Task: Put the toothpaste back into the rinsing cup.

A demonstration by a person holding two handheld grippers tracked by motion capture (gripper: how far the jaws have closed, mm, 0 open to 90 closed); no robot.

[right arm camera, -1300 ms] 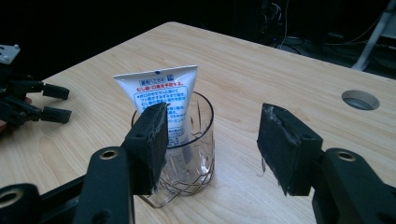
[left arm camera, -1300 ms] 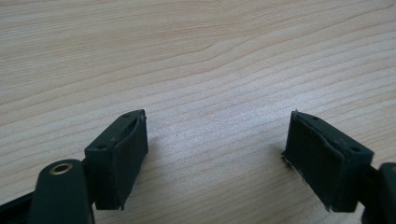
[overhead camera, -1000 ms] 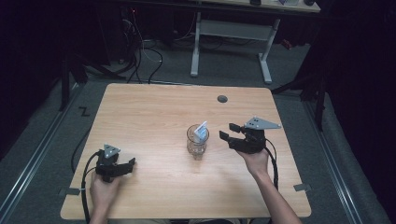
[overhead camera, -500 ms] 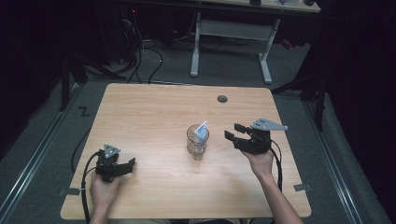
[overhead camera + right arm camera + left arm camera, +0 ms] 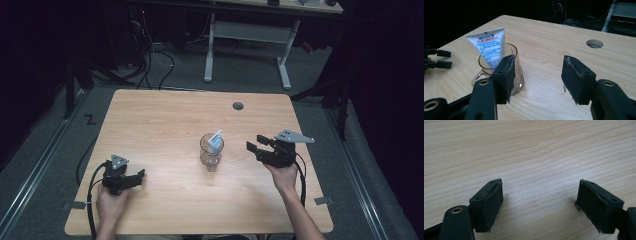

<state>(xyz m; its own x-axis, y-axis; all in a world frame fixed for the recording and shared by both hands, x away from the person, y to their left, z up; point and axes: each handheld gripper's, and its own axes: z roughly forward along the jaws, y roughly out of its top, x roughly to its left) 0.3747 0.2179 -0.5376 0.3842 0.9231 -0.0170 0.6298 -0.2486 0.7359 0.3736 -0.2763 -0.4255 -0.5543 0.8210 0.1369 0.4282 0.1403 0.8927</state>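
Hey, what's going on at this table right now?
A person sits at a wooden table with tongs in each hand. A clear glass mug stands mid-table with a white tube upright inside. The right tongs are open, beside the mug and apart from it, holding nothing. The left tongs are open too, low over bare wood near the person's edge.

Left tongs (image 5: 140, 174): low over the near left part of the counter (image 5: 165, 125), jaws parted with bare wood between them, gripping nothing.
Left hand (image 5: 111, 202): wrapped round the tongs' body from below, forearm entering at the bottom edge.
Right tongs (image 5: 255, 146): raised at the right side, pointing left, jaws apart and empty.
Right hand (image 5: 283, 176): holds the tongs from behind, forearm running diagonally to the bottom edge.
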